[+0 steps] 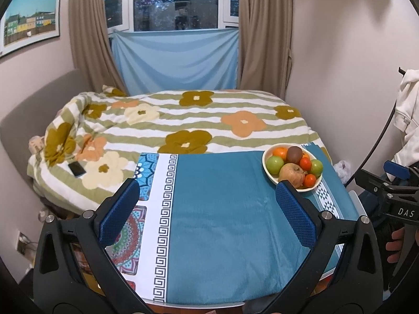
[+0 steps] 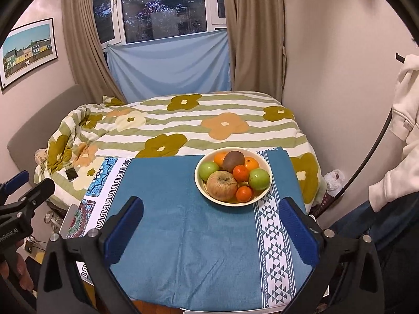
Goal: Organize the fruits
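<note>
Far left, beyond the counter: a phone lying on the bed, well apart from the work and no hazard. Left gripper hovering over the bare blue cloth, jaws wide, holding nothing; no fruit beneath it, so a long reach rightward needed, with a likely clash against the other tool if both go for the same dish. Toward the right: bowl resting near the far edge of the counter, piled with two green apples, a russet apple, a kiwi and several oranges, all touching. Right gripper just short of the bowl, jaws also wide and empty. Main risks, as a guess: round fruit squirting from smooth pads if pinched off-centre; kiwi, perched on top, rolling out once a neighbour lifts; bowl sliding on loose cloth toward the bed if nudged at the rim; soft fruit bruising under a hard squeeze. Farthest right, a hanging white garment, near enough to snag an elbow.
</note>
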A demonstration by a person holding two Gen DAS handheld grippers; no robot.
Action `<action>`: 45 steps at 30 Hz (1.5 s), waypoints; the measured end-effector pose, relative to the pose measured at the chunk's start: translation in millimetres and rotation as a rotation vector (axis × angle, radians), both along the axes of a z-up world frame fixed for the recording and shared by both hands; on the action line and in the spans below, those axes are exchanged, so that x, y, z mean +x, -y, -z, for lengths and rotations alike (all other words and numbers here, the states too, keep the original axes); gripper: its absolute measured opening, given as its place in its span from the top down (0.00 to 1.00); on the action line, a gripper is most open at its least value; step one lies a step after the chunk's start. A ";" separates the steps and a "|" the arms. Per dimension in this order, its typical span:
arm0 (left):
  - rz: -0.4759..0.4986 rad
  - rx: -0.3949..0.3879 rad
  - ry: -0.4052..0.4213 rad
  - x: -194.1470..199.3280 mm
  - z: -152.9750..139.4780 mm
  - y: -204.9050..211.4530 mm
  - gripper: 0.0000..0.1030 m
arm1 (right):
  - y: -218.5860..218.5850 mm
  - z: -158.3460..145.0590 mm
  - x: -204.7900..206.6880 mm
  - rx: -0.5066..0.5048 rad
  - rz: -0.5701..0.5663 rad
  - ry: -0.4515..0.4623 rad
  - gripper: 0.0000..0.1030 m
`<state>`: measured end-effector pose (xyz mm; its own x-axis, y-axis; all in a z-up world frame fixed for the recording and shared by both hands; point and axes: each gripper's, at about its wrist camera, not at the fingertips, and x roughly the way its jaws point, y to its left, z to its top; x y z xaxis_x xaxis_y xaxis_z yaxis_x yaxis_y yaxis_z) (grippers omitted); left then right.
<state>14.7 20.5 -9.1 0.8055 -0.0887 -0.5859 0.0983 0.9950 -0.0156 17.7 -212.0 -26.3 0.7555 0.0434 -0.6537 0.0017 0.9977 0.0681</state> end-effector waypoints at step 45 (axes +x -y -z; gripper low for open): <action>-0.008 0.029 0.025 -4.4 -4.0 1.6 0.00 | 6.4 -1.8 7.2 -0.008 0.021 0.003 0.00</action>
<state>10.3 18.9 -5.1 0.8207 -0.0652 -0.5677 0.0903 0.9958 0.0161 24.9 -218.4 -24.5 0.7584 0.0223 -0.6514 0.0222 0.9980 0.0599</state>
